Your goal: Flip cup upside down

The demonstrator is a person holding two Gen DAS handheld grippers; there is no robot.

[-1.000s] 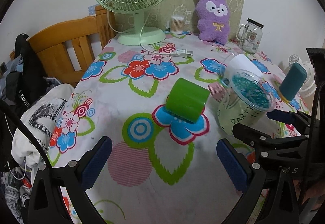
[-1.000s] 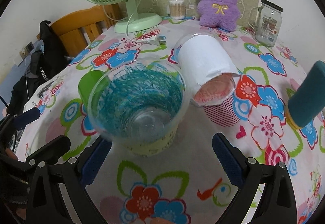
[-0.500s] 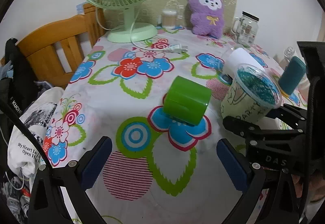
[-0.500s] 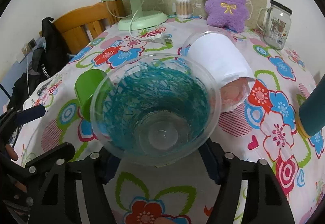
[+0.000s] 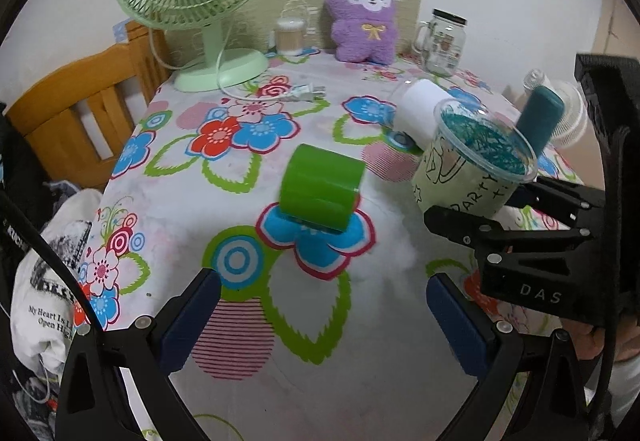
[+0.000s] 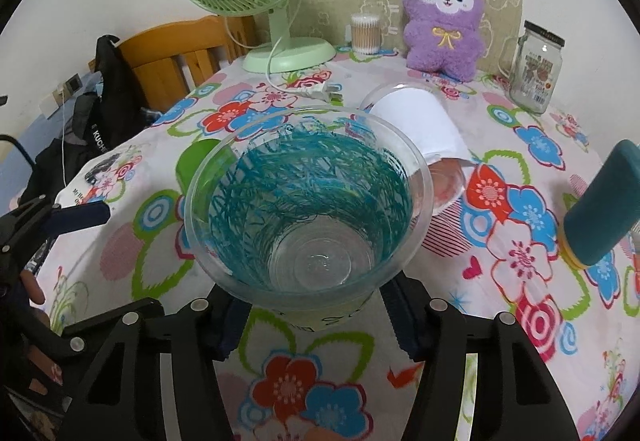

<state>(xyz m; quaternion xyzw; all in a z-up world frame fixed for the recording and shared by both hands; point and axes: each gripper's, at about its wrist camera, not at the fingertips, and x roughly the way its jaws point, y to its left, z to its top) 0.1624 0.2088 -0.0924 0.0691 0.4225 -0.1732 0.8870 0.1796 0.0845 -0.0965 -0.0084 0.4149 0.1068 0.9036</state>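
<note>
Left wrist view: the left gripper (image 5: 322, 325) sits at 6 o'clock with its jaws spread wide and nothing between them, the blue pads (image 5: 190, 317) hanging over the flowered table (image 5: 248, 169). Just ahead, near the centre, a green cup (image 5: 322, 189) lies on its side on the cloth. At 3 o'clock the right gripper (image 5: 516, 209) has its jaws closed around the lower body of the clear cup (image 5: 476, 165), which stands mouth-up with teal scribbles inside and lettering on its pale wall. Just behind it, toward 2 o'clock, a white cup (image 5: 420, 109) lies tipped over, and a teal bottle (image 5: 540, 117) leans beside the clear cup's rim. At the far edge, from 11 to 1 o'clock, stand a green fan (image 5: 200, 1), a cotton swab jar (image 5: 290, 37), a purple plush toy (image 5: 366, 17) and a glass jar (image 5: 444, 41). A wooden chair (image 5: 80, 109) shows at 9 o'clock.

Right wrist view: the clear cup (image 6: 308, 201) fills the centre, open mouth facing the camera, its base gripped between the jaws of the right gripper (image 6: 312, 317) at 6 o'clock. The white cup (image 6: 420, 129) lies on its side just behind, toward 1 o'clock, and a sliver of the green cup (image 6: 196, 165) peeks out at 10 o'clock. The teal bottle (image 6: 600, 209) is at 3 o'clock. One finger of the left gripper (image 6: 76, 215) reaches in at 9 o'clock.
</note>
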